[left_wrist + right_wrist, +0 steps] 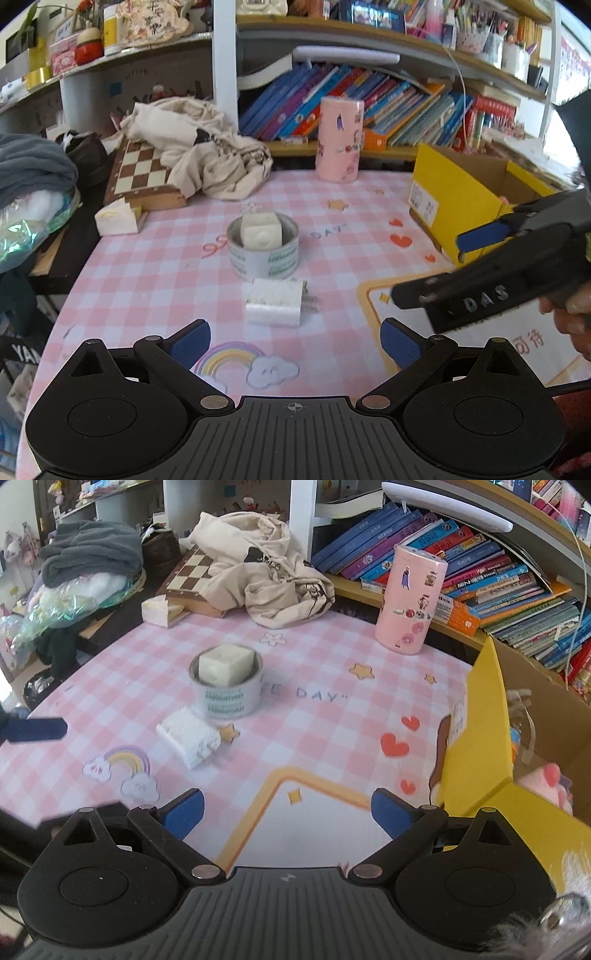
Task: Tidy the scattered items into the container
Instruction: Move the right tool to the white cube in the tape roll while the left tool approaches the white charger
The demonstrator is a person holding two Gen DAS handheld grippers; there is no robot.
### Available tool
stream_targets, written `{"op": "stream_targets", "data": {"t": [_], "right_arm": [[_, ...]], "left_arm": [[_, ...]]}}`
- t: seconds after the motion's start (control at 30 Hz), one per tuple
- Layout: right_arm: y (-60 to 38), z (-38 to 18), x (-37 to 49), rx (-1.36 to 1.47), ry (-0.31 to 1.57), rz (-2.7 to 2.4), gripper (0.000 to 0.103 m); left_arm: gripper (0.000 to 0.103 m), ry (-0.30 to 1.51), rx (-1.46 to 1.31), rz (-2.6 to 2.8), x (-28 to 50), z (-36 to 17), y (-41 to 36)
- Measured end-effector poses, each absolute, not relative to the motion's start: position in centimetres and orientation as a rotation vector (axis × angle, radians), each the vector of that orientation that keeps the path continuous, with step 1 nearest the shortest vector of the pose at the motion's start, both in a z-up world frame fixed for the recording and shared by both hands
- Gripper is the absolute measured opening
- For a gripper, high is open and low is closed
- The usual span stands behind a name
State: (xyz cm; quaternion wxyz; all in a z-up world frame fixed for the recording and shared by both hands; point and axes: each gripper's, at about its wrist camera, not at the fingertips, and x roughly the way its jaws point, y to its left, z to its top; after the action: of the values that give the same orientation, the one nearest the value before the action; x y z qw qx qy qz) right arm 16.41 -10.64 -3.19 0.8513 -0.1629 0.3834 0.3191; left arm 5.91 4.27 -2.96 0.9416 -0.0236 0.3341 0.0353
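Pink-and-white checked cloth (147, 266) printed with hearts, stars and a rainbow covers a desk pushed against crowded shelves of leaning picture books (388, 107). At the back left a cream garment (199, 155) is heaped over a wooden chessboard (136, 173), with a grey blanket (29, 162) piled beyond the desk's edge. A tall pink sticker-covered canister (340, 140) stands upright near the shelf.

Mid-desk sits a roll of clear tape (263, 251) lying flat, with a cream cube (260, 232) resting inside its core. Just in front of it lies a white charger plug (275, 306), on its side, apart from the roll. A yellow cardboard box (454, 199) stands open at the right edge; in the right wrist view a pink plush toy (546, 786) shows inside, though the rest of its contents are too blurred to make out.

The left gripper (295, 343) hovers low over the rainbow print, blue pads spread wide and empty, aimed at the plug. The right gripper (288, 814) is also splayed wide with nothing between its pads, held over the cloth just beside the box's near corner; a hand (569, 314) grips its handle at the right edge of the left wrist view.
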Motion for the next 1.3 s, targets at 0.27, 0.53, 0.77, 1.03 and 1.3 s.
{"op": "stream_targets", "data": {"t": [0.27, 0.53, 0.77, 1.03, 1.3], "right_arm": [[-7.7, -3.1, 18.9, -0.342, 0.787, 0.729, 0.095], [-5.0, -3.0, 21.7, -0.337, 0.776, 0.763, 0.088], [-2.7, -3.6, 23.2, -0.344, 0.793, 0.816, 0.073], [0.6, -4.1, 24.4, -0.341, 0.79, 0.873, 0.057], [2.4, -5.2, 26.1, -0.253, 0.883, 0.87, 0.05]], "left_arm": [[0.1, 0.711, -0.105, 0.074, 8.3, -4.3, 5.4], [0.099, 0.808, -0.124, 0.075, 11.6, -6.7, 6.1], [0.099, 0.817, -0.075, 0.066, 13.4, -7.8, 5.8], [0.096, 0.826, -0.067, 0.055, 14.9, -8.5, 5.8], [0.087, 0.837, -0.08, 0.056, 15.7, -9.2, 6.2]]}}
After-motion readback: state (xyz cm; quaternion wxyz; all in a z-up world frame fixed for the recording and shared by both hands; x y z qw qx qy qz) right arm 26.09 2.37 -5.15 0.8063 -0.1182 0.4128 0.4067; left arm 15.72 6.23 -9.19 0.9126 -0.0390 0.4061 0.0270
